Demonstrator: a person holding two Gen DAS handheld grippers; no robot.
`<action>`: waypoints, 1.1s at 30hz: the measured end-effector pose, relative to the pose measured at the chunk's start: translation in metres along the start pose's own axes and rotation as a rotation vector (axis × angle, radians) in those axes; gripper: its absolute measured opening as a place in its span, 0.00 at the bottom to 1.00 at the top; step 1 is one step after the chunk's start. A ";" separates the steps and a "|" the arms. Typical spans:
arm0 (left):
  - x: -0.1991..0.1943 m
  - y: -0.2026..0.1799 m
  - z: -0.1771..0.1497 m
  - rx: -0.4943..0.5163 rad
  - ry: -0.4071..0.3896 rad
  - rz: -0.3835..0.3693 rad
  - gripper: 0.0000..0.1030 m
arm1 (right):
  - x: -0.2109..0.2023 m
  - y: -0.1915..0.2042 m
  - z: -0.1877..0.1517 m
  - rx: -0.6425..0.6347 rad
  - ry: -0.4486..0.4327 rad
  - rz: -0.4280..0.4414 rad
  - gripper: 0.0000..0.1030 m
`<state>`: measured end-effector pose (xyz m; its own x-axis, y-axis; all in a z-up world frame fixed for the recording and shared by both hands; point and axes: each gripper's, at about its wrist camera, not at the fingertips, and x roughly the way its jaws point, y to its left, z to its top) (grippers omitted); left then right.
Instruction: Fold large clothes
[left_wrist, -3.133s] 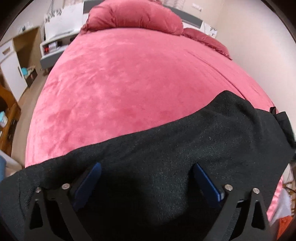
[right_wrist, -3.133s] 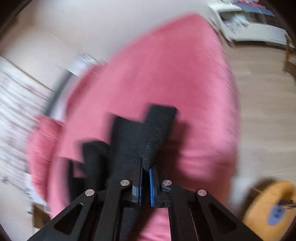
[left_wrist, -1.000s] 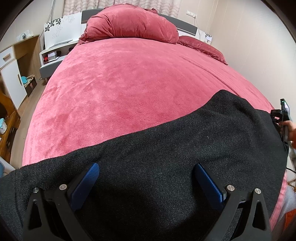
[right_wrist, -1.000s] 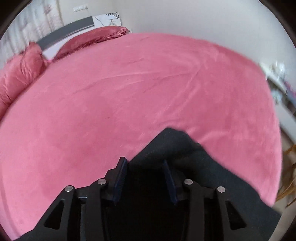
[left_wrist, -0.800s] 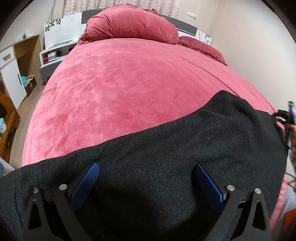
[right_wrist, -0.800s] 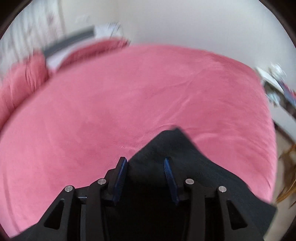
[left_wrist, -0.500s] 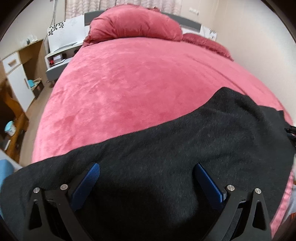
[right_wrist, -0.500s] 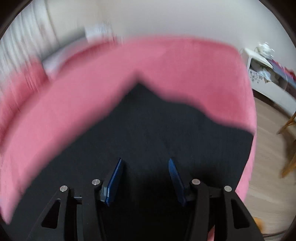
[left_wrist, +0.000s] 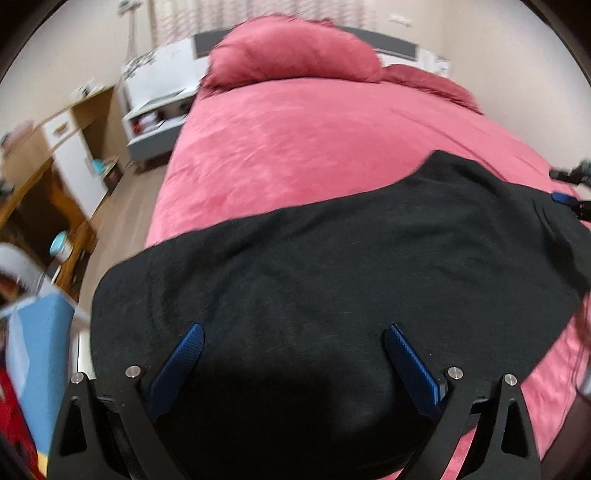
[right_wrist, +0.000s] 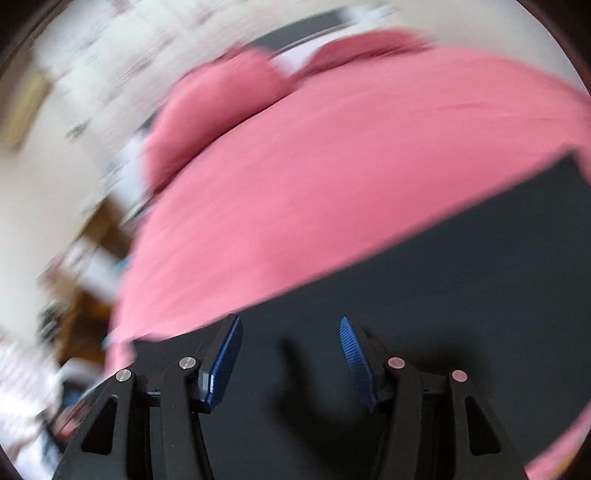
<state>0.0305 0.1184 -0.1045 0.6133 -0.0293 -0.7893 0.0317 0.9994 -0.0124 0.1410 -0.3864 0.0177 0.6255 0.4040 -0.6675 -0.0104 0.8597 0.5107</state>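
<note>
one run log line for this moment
left tongs: open, empty | right tongs: open, empty | black garment: spread on pink bed

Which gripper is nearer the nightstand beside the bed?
Left. The left gripper hovers over the black garment on the nightstand's side; the right gripper is at the opposite edge.

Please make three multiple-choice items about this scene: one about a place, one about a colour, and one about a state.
1. Where does the black garment lie?
A. on the pink bed cover
B. on the floor
C. on a chair

2. What colour are the pads of the left gripper?
A. red
B. blue
C. white

3. How are the jaws of the right gripper?
A. shut on cloth
B. shut on nothing
C. open

Answers: 1 A, the garment is spread over the cover; 2 B, both pads show blue; 3 C, a wide gap separates the fingers.
</note>
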 end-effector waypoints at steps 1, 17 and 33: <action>-0.001 0.003 0.000 -0.023 0.002 -0.011 0.95 | 0.017 0.031 0.002 -0.037 0.044 0.092 0.55; -0.015 -0.045 0.015 0.078 -0.182 -0.170 0.83 | 0.203 0.131 0.012 -0.137 0.850 0.312 0.58; 0.030 -0.063 -0.002 0.163 -0.066 -0.204 0.85 | 0.201 0.045 0.051 0.548 0.255 0.437 0.29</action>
<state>0.0454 0.0544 -0.1289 0.6313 -0.2365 -0.7386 0.2837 0.9568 -0.0639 0.3058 -0.2825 -0.0664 0.4520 0.7909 -0.4124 0.2156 0.3518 0.9109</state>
